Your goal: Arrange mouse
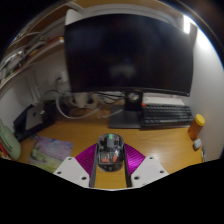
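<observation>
A dark, see-through mouse (110, 150) with a small green light on top sits between my two fingers, above the wooden desk (165, 148). My gripper (110, 160) is shut on the mouse. The magenta pads (87, 157) press against its left and right sides. The underside of the mouse is hidden, so I cannot tell if it touches the desk.
A large dark monitor (128, 50) stands beyond the fingers on its stand (128, 116). A black keyboard (166, 118) lies to the stand's right, with an orange bottle (197, 127) beyond it. A patterned flat item (50, 151) and a black box (31, 120) are at the left.
</observation>
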Demonstrator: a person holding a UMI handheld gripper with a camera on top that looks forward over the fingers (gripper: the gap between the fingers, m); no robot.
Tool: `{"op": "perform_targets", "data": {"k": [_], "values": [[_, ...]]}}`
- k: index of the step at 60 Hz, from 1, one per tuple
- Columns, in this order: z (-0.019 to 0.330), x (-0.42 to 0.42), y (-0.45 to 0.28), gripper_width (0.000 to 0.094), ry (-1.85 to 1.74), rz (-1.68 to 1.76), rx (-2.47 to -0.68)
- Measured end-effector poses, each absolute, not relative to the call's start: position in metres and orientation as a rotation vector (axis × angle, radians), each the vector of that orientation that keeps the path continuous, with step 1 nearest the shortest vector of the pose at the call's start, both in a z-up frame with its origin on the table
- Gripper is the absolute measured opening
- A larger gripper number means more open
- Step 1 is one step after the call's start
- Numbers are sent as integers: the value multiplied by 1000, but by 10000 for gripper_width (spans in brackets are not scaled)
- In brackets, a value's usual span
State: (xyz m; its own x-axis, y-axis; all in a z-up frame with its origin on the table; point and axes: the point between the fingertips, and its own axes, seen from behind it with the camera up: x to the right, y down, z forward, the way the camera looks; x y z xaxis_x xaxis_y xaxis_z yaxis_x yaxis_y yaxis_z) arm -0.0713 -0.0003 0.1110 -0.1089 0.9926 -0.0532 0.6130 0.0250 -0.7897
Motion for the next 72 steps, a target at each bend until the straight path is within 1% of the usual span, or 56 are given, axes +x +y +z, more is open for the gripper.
{"op": "perform_targets", "data": {"k": [5, 11, 17, 23, 30, 35, 37, 39, 42, 45, 47, 51, 56, 62, 72], "values": [[122, -61, -67, 416, -1801, 971, -1604], [113, -47, -147, 417, -1831, 990, -1601], [87, -39, -217, 419, -1846, 996, -1634], [54, -40, -265, 418, -1840, 973, -1649], [10, -38, -292, 418, -1863, 896, -1682], [-9, -33, -297, 432, -1871, 848, -1693], [-13, -32, -299, 454, -1877, 838, -1687], [-12, -33, -300, 501, -1873, 842, -1666], [-13, -31, -298, 697, -1878, 820, -1660], [-10, -27, -296, 881, -1885, 802, -1659], [-4, -25, -293, 838, -1881, 790, -1664], [17, -14, -286, 864, -1859, 779, -1682], [50, 7, -279, 857, -1843, 782, -1683], [83, 44, -271, 857, -1822, 787, -1735], [119, 100, -246, 853, -1807, 751, -1766]]}}
